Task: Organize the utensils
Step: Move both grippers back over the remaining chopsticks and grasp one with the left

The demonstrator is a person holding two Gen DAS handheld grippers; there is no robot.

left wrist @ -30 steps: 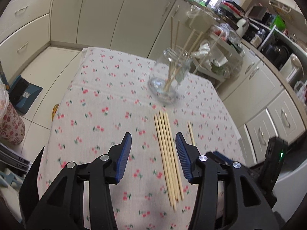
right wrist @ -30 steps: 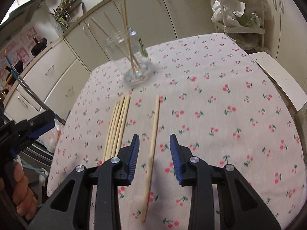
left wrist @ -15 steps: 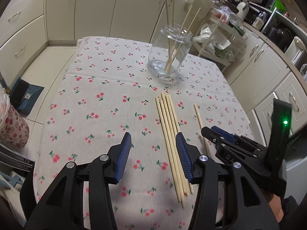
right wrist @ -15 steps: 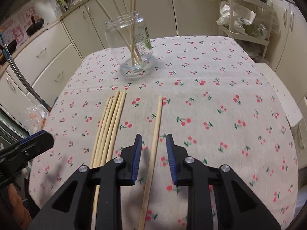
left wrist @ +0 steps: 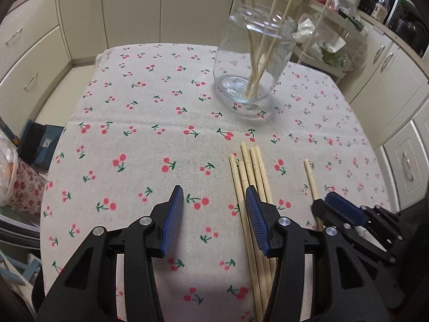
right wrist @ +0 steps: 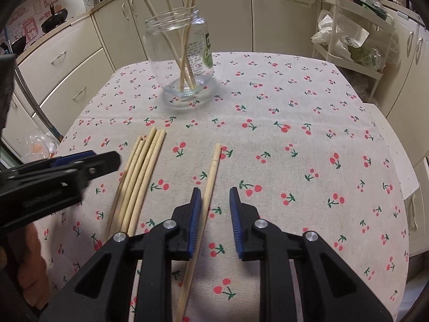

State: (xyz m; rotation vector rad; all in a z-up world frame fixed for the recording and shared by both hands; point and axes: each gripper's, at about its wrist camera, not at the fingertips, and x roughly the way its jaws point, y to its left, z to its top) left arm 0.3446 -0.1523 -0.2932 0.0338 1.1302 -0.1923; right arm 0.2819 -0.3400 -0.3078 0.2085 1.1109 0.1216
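Your left tool (left wrist: 214, 206) is hanging over the cherry-print table (left wrist: 139, 139) with its jaws standing apart and nothing between them; its right finger is sitting over the bundle, not gripping it. Just right of it, five loose chopsticks (left wrist: 252, 171) are lying side by side, touching one another, their long axes running away from you toward the jar, near ends hidden under the tool. Further right, one single chopstick (right wrist: 211, 177) is lying apart from the bundle, roughly parallel to it, its thick squared end pointing toward the jar. Your right tool (right wrist: 214, 204) is straddling that single stick with its jaws closing; the stick is running along the left pad, and the right pad is standing clear, so it is not clamped. Beyond everything, one glass jar (right wrist: 179, 61) is standing upright on the table, holding four chopsticks (right wrist: 185, 51) that are leaning crossed, upper ends fanning out above the rim.
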